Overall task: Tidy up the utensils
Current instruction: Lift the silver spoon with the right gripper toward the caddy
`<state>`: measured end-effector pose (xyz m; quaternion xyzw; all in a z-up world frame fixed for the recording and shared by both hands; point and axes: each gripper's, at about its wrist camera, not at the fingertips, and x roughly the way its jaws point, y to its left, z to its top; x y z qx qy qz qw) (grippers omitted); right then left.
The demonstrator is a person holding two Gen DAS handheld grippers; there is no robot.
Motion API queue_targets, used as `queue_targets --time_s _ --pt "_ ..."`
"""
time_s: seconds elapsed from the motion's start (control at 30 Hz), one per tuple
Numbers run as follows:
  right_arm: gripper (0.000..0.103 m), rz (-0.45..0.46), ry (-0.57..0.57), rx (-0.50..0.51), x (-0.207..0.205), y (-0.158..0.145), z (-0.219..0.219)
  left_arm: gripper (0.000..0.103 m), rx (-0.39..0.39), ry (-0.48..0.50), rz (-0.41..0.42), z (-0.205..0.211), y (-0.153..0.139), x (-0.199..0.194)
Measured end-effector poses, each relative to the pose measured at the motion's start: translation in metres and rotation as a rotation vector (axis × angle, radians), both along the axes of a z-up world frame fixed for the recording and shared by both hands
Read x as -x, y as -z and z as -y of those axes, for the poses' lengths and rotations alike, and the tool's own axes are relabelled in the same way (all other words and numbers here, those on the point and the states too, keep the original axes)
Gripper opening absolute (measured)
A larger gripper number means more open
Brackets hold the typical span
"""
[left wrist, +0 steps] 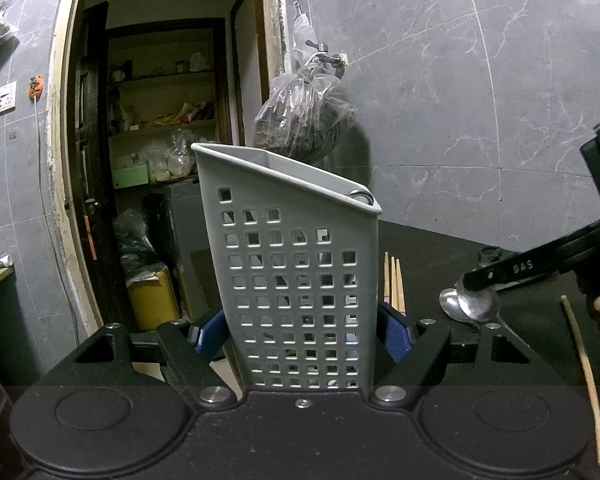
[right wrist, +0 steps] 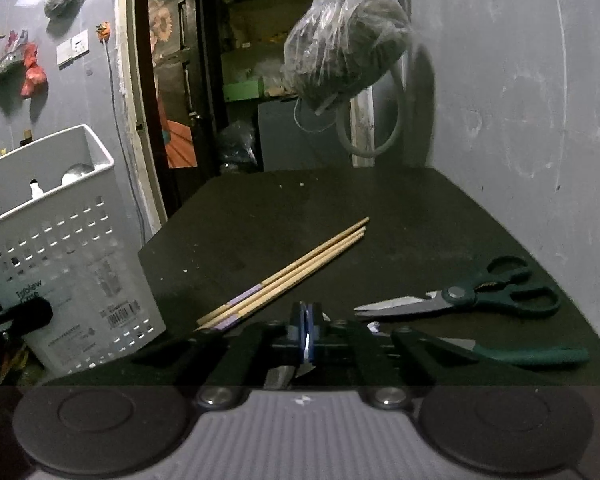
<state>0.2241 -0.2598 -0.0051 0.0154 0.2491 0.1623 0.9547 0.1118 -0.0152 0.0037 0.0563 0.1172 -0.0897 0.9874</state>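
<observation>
My left gripper (left wrist: 300, 332) is shut on a grey perforated utensil holder (left wrist: 292, 280), its blue pads pressing both sides. The holder stands upright at the table's left edge (right wrist: 60, 248), with metal utensils inside. My right gripper (right wrist: 307, 328) is shut on a thin metal spoon (right wrist: 282, 376). In the left wrist view the right gripper (left wrist: 476, 284) holds the spoon (left wrist: 476, 306) just over the table, beside a second spoon bowl (left wrist: 449, 302). Three wooden chopsticks (right wrist: 300, 272) lie between the holder and the right gripper.
On the black table (right wrist: 340, 208), green-handled scissors (right wrist: 460, 296) lie at the right, with a green-handled tool (right wrist: 540, 354) nearer me. A single wooden stick (left wrist: 584, 376) lies at the right. A plastic bag (right wrist: 348, 40) hangs on the wall beside an open doorway.
</observation>
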Motion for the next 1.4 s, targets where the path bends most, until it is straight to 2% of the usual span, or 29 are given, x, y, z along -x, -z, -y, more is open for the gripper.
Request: queue_targets --time_s 0.27,0.53,0.8,1.2,1.4 --pt "0.002 -0.031 -0.005 -0.018 -0.008 0.004 0.000 0.079 0.000 -0.001 0.000 -0.001 0.000 0.000" --pt "0.002 0.043 -0.077 0.142 0.010 0.002 -0.036 0.079 -0.001 -0.001 0.000 -0.001 0.000 0.000" --pt "0.002 0.055 -0.132 0.219 0.020 0.006 -0.064 0.079 0.003 0.002 -0.001 -0.004 0.000 0.000" --pt "0.003 0.091 -0.184 0.319 0.035 0.009 -0.084 0.079 0.003 0.001 -0.001 -0.004 0.000 0.000" --pt "0.003 0.149 -0.202 0.458 0.048 0.016 -0.107 0.079 0.004 0.003 -0.002 -0.003 0.001 0.000"
